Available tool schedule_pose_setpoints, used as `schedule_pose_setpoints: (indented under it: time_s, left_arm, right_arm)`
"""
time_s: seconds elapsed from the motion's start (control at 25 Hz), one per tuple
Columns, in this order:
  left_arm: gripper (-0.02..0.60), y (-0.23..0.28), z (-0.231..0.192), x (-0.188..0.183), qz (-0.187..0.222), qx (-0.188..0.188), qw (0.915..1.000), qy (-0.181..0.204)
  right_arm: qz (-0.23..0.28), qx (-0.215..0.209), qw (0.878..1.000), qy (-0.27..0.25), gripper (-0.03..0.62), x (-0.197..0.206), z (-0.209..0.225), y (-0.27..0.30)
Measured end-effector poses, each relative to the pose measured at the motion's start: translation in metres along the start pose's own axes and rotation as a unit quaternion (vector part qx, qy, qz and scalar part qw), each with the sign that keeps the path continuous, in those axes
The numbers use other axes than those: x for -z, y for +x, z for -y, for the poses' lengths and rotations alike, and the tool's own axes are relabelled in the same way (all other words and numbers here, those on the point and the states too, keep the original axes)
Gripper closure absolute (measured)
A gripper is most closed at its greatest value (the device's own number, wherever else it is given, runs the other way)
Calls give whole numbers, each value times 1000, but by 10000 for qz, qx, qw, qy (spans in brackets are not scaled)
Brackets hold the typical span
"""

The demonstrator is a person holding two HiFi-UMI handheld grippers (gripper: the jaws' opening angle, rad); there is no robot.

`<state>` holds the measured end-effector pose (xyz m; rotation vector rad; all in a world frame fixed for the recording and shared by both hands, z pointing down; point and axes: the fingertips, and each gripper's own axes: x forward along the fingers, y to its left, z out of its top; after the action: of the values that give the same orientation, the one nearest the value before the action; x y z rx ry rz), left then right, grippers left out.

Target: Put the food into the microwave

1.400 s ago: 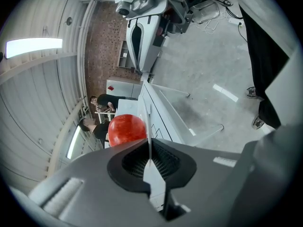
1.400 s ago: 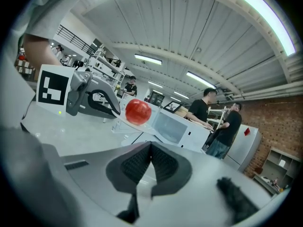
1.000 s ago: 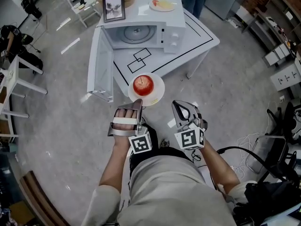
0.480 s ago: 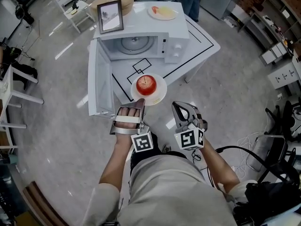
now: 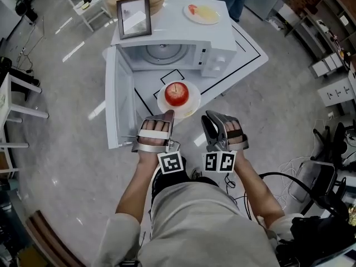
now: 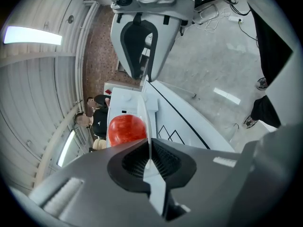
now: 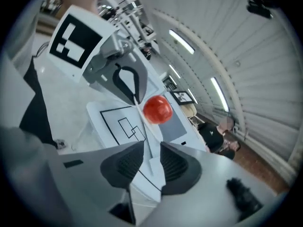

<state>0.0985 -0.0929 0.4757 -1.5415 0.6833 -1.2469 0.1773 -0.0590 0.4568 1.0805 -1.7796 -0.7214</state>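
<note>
apple on its plate, held before the open microwave
in front of the microwave [image 5: 167,26], your left gripper [image 5: 167,115] pinches the white plate [image 5: 189,109] carrying a red apple [image 5: 177,94]; your right gripper [image 5: 211,121], jaws just opening, half-spread, grips nothing.

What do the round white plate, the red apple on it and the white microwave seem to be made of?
Round white plate: likely glazed ceramic or melamine; thin, smooth, glossy rim.
Red apple: real fruit or plastic, can't tell; shiny skin, stem dimple.
White microwave: probably painted sheet metal; flat matte panels, crisp edges.
</note>
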Motion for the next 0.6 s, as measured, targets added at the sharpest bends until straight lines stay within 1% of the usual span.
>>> schedule_pose_setpoints:
  time_s: [0.08,0.16,0.28,0.36,0.4,0.52,0.6]
  left_arm:
    - [558,5,-1,1,40,-2,10000,31]
    - [560,8,-3,1,73,-10,10000,42]
    - [558,11,-3,4,96,3,10000,6]
    - [558,15,-3,7,79,7,10000,-22]
    - [558,17,-2,9,59,9,10000,-32]
    - [555,21,0,15,-52,-10,10000,-80]
    - [548,25,0,18,-126,-46,9997,-180]
  right_arm:
    - [-38,136,9974,-709,491,-7,0,14]
    - [-45,201,9912,-1305,491,-14,-2,28]
    - [5,202,9798,-1992,493,-23,-9,47]
    - [90,305,9730,-2286,501,-30,-7,57]
    - [95,332,9709,-2369,550,-31,-7,61]
    - [46,210,9696,-2439,560,-26,-13,70]
    - [72,151,9684,-2488,565,-26,-15,74]
